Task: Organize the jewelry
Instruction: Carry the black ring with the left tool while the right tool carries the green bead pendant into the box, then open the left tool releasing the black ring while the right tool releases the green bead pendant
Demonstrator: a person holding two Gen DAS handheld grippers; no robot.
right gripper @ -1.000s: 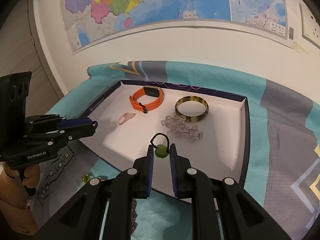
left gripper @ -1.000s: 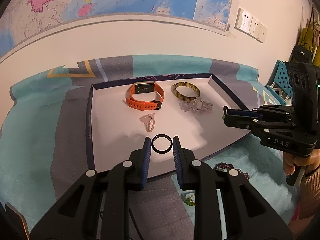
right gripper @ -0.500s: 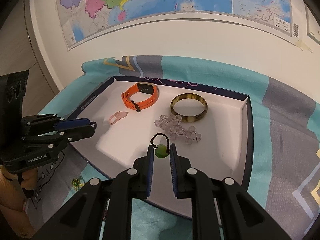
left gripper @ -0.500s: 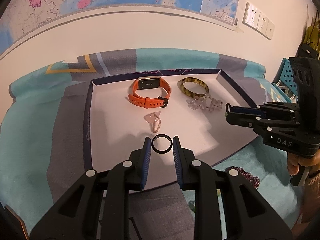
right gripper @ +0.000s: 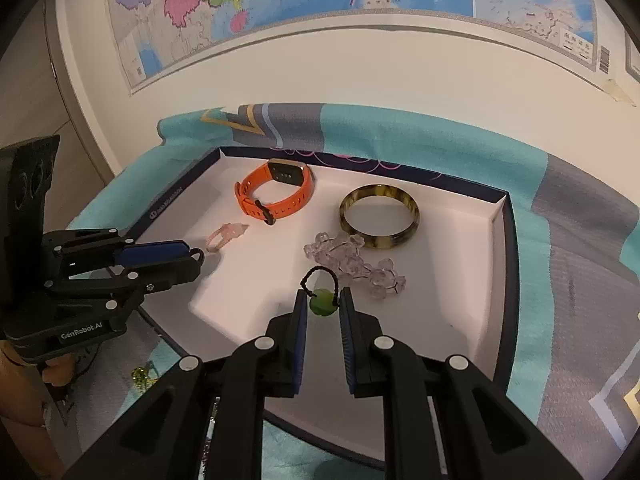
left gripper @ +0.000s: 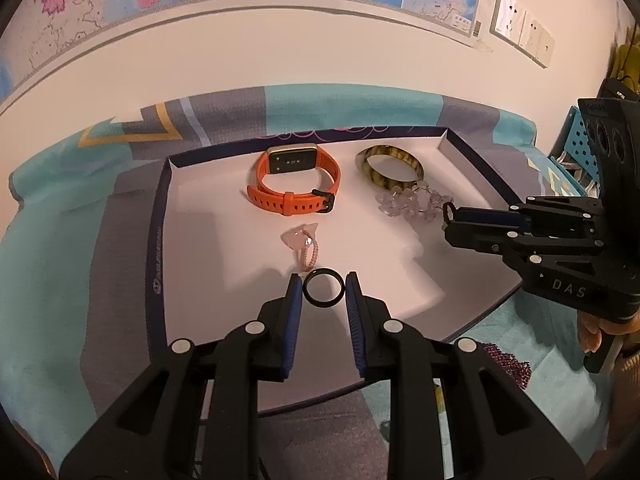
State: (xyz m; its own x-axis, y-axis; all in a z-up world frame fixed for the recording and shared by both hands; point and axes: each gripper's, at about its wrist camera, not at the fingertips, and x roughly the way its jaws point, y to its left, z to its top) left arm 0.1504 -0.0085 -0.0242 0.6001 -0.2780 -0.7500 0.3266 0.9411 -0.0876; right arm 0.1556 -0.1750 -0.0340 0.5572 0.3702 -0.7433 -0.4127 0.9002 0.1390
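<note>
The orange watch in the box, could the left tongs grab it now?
Probably not yet: the left tongs are shut on a thin black ring. The path to the orange rubber-strap watch is open except a small pink ring.

Both black grippers carry blue ribbed pads (left gripper: pixel 292 320), silver screws and white lettering (right gripper: pixel 81 336).

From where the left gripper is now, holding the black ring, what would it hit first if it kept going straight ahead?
Probably the small pink ring lying on the white floor of the box, just beyond the black ring in the left gripper. Depth is unclear; it might touch the floor first.
</note>
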